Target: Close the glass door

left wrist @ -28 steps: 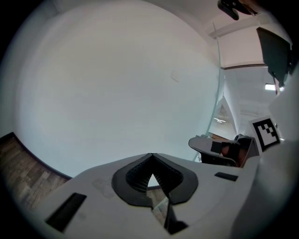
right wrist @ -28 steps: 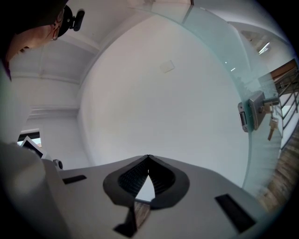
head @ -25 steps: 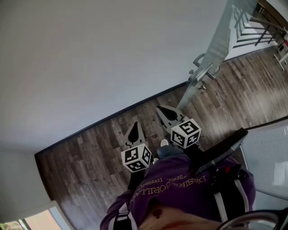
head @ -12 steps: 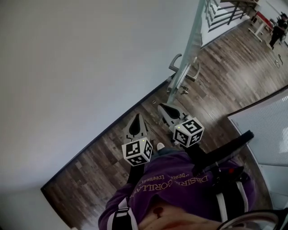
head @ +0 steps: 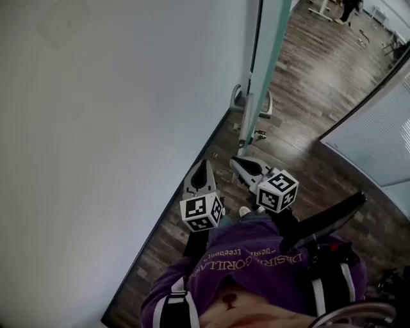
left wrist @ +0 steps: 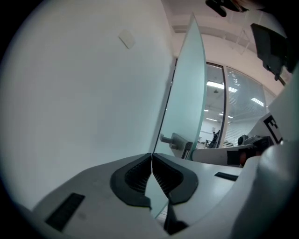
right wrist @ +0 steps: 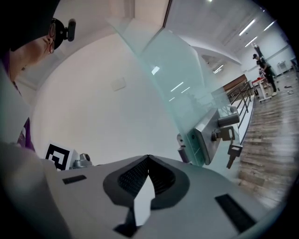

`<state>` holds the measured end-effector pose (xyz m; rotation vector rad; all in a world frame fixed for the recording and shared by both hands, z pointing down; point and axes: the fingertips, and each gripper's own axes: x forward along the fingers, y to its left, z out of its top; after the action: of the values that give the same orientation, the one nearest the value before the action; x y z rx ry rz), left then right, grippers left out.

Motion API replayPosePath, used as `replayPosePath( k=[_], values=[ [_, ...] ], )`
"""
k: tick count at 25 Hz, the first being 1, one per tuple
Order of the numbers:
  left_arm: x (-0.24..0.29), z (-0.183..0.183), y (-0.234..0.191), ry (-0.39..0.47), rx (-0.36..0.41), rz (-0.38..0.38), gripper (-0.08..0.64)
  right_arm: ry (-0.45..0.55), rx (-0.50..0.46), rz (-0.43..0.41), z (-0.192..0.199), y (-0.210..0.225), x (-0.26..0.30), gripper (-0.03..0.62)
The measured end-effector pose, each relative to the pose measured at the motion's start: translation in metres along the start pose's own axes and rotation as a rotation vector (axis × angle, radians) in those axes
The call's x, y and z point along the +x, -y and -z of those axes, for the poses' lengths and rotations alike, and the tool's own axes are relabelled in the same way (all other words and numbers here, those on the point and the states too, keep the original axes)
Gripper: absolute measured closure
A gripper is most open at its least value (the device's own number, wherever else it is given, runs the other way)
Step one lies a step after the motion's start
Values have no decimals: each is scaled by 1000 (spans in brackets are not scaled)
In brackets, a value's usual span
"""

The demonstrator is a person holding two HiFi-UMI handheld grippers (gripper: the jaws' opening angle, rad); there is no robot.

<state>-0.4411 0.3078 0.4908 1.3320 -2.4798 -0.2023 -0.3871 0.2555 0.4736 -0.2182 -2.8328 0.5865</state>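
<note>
The glass door (head: 264, 57) stands open and edge-on ahead of me, next to the white wall. A metal lock plate with lever handles (head: 247, 118) sits on its near edge. My left gripper (head: 204, 164) and right gripper (head: 236, 162) are both shut and empty, side by side, a short way from the handle and apart from it. In the left gripper view the shut left gripper (left wrist: 152, 156) points at the door (left wrist: 189, 98) and its handle (left wrist: 179, 140). In the right gripper view the shut right gripper (right wrist: 148, 158) has the lock plate (right wrist: 209, 138) and hanging key (right wrist: 232, 154) to its right.
A plain white wall (head: 96, 128) fills the left. Dark wood floor (head: 307, 83) runs beyond the door, with a frosted glass partition (head: 384, 128) at the right. A person (head: 351, 8) stands far off. A railing (right wrist: 243, 99) shows past the door.
The view has swung round so the door now stands nearly upright straight ahead and closer. Both grippers have moved toward it, still shut and empty.
</note>
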Motion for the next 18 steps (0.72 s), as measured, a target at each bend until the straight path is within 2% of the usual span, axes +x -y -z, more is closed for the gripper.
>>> replayPosePath(
  k=[3, 5, 14, 16, 18],
  values=[
    [16, -20, 5, -5, 113, 146, 558, 53, 23, 81, -8, -6, 4, 595],
    [24, -26, 5, -7, 162, 204, 558, 80, 37, 135, -10, -6, 4, 595],
    [63, -27, 12, -39, 228, 367, 558, 186, 106, 385, -2, 10, -31, 595],
    [78, -31, 12, -21, 264, 381, 558, 210, 117, 434, -1, 15, -40, 595],
    [93, -37, 14, 9, 336, 385, 558, 231, 115, 469, -3, 21, -53, 595]
  ],
)
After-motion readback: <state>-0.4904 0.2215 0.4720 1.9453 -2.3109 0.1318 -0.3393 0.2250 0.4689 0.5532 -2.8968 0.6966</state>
